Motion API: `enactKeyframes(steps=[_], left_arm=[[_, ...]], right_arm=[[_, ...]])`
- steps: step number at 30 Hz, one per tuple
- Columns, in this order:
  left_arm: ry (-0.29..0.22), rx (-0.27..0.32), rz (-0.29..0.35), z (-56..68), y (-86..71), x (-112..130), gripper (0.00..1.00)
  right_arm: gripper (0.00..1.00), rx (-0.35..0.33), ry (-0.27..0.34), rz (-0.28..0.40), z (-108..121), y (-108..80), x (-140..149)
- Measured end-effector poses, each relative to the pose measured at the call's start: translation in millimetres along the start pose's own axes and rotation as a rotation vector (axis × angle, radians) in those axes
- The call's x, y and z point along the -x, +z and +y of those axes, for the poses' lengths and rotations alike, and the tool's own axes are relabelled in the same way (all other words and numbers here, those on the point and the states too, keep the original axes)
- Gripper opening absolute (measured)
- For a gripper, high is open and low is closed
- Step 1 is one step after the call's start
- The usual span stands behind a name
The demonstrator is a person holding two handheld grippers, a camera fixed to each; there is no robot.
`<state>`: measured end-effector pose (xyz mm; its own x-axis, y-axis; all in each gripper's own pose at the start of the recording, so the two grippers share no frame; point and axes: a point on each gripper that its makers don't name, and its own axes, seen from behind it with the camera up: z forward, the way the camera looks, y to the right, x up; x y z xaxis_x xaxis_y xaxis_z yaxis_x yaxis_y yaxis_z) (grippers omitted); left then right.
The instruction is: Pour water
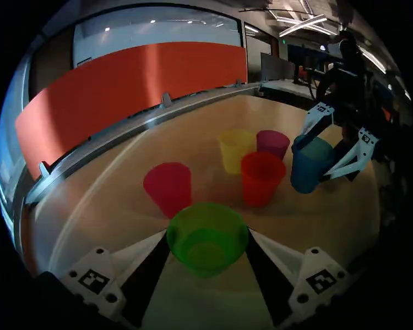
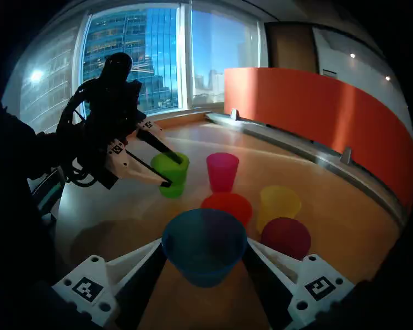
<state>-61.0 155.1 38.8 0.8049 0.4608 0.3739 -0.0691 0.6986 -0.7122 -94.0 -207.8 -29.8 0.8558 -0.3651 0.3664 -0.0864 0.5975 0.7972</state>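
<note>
In the left gripper view my left gripper (image 1: 206, 242) is shut on a green cup (image 1: 207, 237), held just above the wooden table (image 1: 124, 181). Beyond it stand a pink cup (image 1: 169, 187), an orange-red cup (image 1: 261, 177), a yellow cup (image 1: 235, 149) and a magenta cup (image 1: 272, 144). Farther right, the right gripper (image 1: 321, 155) grips a blue cup (image 1: 311, 163). In the right gripper view my right gripper (image 2: 204, 250) is shut on the blue cup (image 2: 205, 252). The left gripper (image 2: 163, 165) holds the green cup (image 2: 171, 174) at mid-left. I cannot see water in any cup.
An orange wall panel (image 1: 124, 93) with a metal rail runs along the table's far edge. Large windows (image 2: 146, 55) stand behind the person's dark arm (image 2: 36, 148). The red cup (image 2: 227, 204), yellow cup (image 2: 278, 204) and magenta cup (image 2: 286, 236) crowd just ahead of the blue one; the pink cup (image 2: 222, 170) stands farther off.
</note>
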Motion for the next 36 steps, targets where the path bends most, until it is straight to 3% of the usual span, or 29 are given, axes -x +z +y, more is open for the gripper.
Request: enactKeyframes(steps=[18,30,36], left_arm=[[-0.061,0.014,-0.011,-13.7,16.1,12,0.88],[-0.076,0.016,0.001,-15.7,14.9,16,0.89],[-0.057,0.01,0.004,-17.3,15.4,19,0.88]], right_arm=[[0.92,-0.001,0.004,-0.048,2,9.6,23],[0.92,0.008,0.0,-0.074,2,14.4,35],[0.92,0.01,-0.005,-0.08,-1,15.8,40]])
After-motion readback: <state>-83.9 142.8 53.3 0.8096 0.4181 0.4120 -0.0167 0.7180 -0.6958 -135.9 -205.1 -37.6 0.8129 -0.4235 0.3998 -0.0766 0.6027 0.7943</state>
